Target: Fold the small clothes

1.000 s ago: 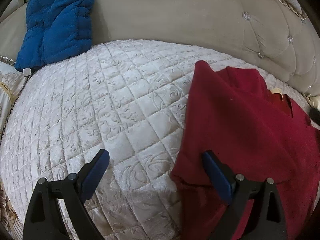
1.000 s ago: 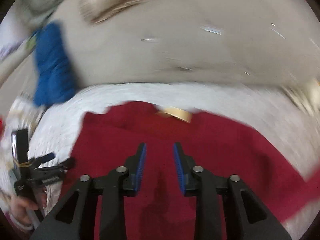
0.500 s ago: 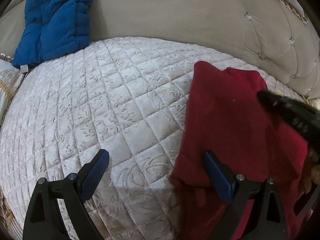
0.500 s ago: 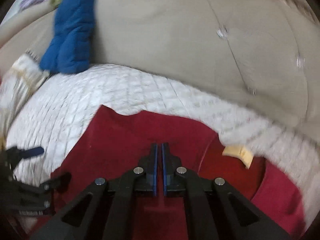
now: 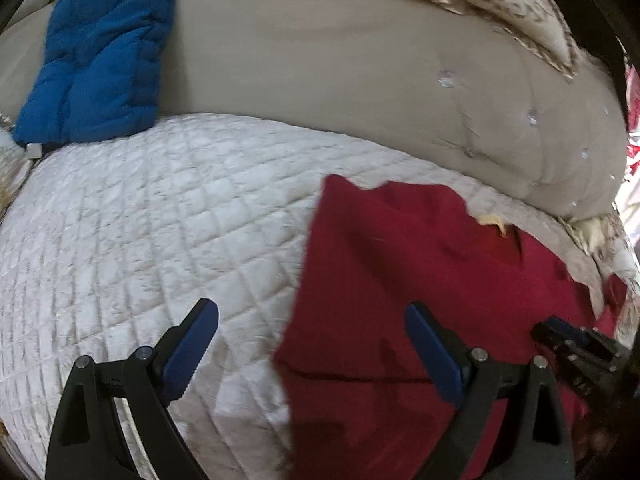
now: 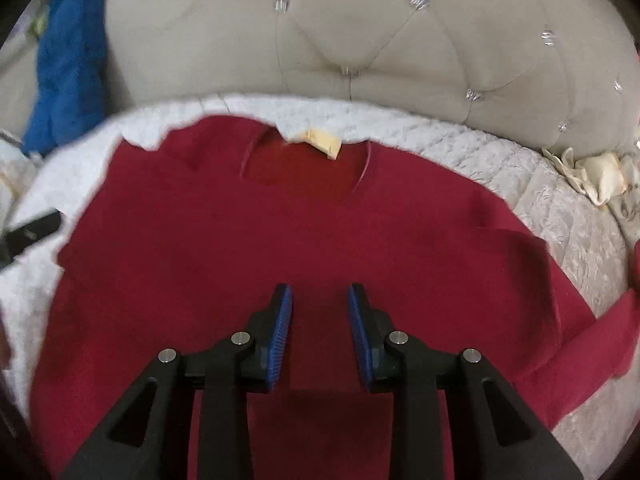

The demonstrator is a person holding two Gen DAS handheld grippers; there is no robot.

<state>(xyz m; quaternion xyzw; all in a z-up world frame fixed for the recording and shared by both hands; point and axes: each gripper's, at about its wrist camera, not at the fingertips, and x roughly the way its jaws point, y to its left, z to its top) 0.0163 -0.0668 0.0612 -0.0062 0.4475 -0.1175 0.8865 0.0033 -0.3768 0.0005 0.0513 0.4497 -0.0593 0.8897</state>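
Note:
A red sweater (image 5: pixel 420 260) lies flat on the white quilted bed cover (image 5: pixel 140 220), neck toward the headboard, with a yellow label (image 6: pixel 322 142) at the collar. My left gripper (image 5: pixel 308 312) is wide open and straddles the sweater's left edge, one finger over the quilt and one over the red cloth. My right gripper (image 6: pixel 320 294) hovers over the chest of the sweater (image 6: pixel 280 240). Its jaws are opening and stand a little apart with nothing between them. It also shows at the lower right of the left wrist view (image 5: pixel 576 344). One sleeve (image 6: pixel 600 332) trails off to the right.
A blue padded jacket (image 5: pixel 100 52) leans against the beige tufted headboard (image 6: pixel 400 40) at the far left. Crumpled cream cloth (image 6: pixel 592 172) lies at the bed's right edge. Bare quilt stretches left of the sweater.
The right gripper's jaws, shut half a second ago, now stand slightly apart, and it has dropped toward the sweater's lower part. The left gripper has risen and tilted up a little.

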